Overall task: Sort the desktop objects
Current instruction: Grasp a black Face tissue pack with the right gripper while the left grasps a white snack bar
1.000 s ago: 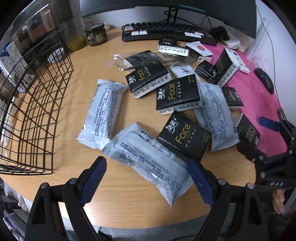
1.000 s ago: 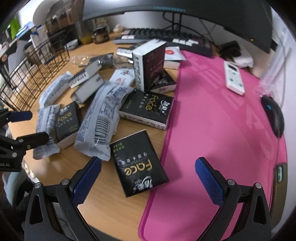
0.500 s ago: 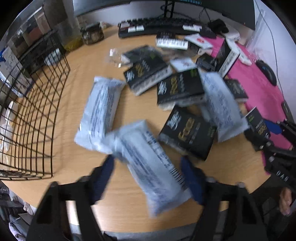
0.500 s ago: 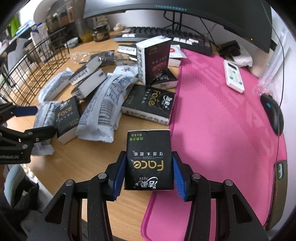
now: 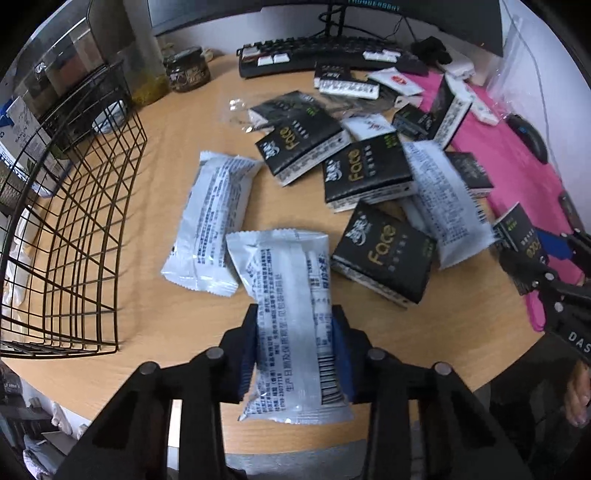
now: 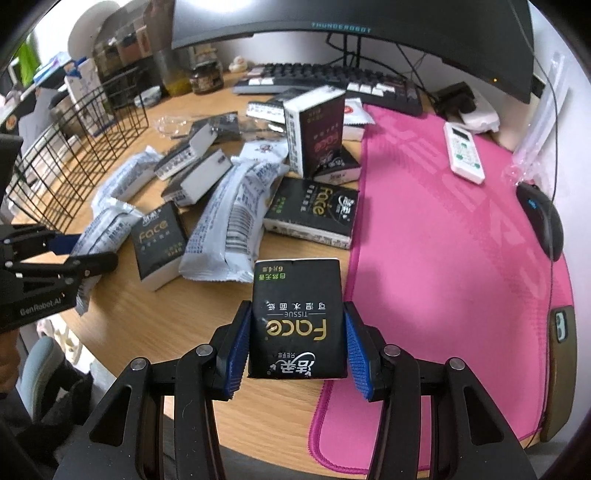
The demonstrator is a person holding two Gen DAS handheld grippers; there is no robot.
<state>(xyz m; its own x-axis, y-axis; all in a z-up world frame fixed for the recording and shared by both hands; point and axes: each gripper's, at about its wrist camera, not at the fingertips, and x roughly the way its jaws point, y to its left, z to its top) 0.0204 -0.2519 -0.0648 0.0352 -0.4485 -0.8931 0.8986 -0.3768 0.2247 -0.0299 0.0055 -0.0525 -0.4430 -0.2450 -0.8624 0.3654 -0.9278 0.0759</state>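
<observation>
A monitor point(image 6: 354, 33) is seen at the desk's far edge, a black keyboard point(image 6: 332, 79) beneath it. On the pink mat point(image 6: 443, 221) a white remote point(image 6: 463, 151) is laid; a black mouse point(image 6: 543, 218) is placed nearer its right edge.

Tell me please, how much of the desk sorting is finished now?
Nothing looks sorted yet: no packet shows in the black wire basket. In hand: the left gripper, whose jaws have just been closing, pinches a white foil packet; the right gripper clamps a black Face tissue pack. Left: many white packets and black packs lie mixed on the wooden desk.
</observation>
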